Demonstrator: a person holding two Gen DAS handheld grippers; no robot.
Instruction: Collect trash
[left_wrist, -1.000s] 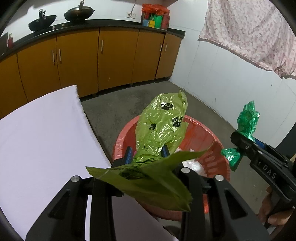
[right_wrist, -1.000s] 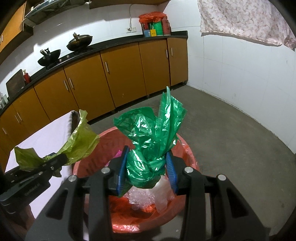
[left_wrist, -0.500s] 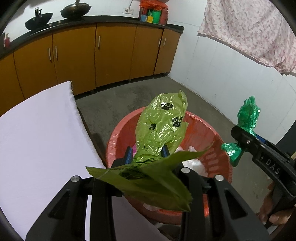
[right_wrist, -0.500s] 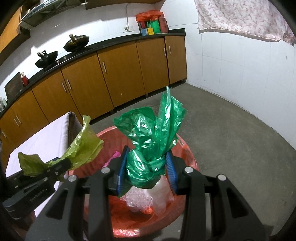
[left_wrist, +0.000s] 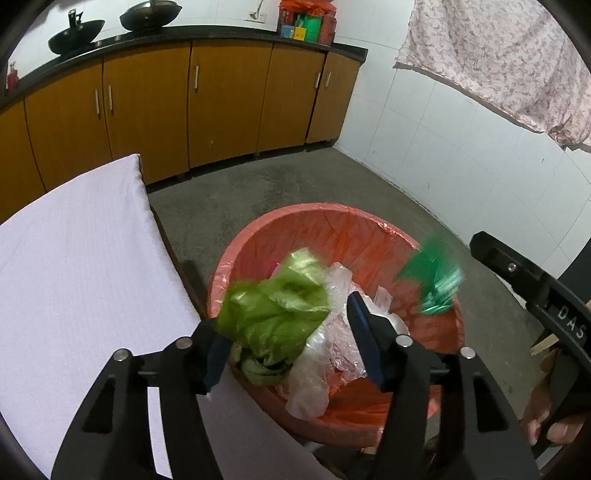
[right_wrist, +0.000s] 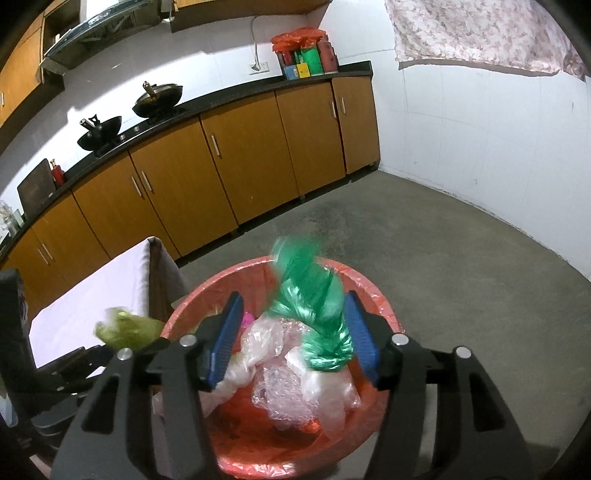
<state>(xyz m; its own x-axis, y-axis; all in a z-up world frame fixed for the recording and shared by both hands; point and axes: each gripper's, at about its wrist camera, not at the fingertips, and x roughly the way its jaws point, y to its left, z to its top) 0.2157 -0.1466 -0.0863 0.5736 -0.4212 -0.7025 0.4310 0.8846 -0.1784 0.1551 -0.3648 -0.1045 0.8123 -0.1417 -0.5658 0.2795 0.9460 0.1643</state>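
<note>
A red bin (left_wrist: 332, 225) (right_wrist: 373, 291) lined with red plastic stands on the floor and holds clear plastic wrap (left_wrist: 340, 332) (right_wrist: 295, 387). My left gripper (left_wrist: 291, 350) is open over the bin's near left rim. A light green bag (left_wrist: 273, 314) (right_wrist: 125, 328) is blurred and loose between its fingers, over the bin. My right gripper (right_wrist: 291, 339) is open over the bin. A dark green bag (right_wrist: 314, 314) (left_wrist: 432, 280) is blurred and loose between its fingers, above the trash.
A table with a white cloth (left_wrist: 74, 277) (right_wrist: 99, 299) stands left of the bin. Orange cabinets (left_wrist: 221, 103) under a black counter with two woks (right_wrist: 159, 98) line the far wall. A white tiled wall (left_wrist: 461, 155) and a hanging floral cloth (left_wrist: 498, 55) are at right.
Both grippers have opened and let go of their bags. The light green and dark green bags are dropping toward the bin.
</note>
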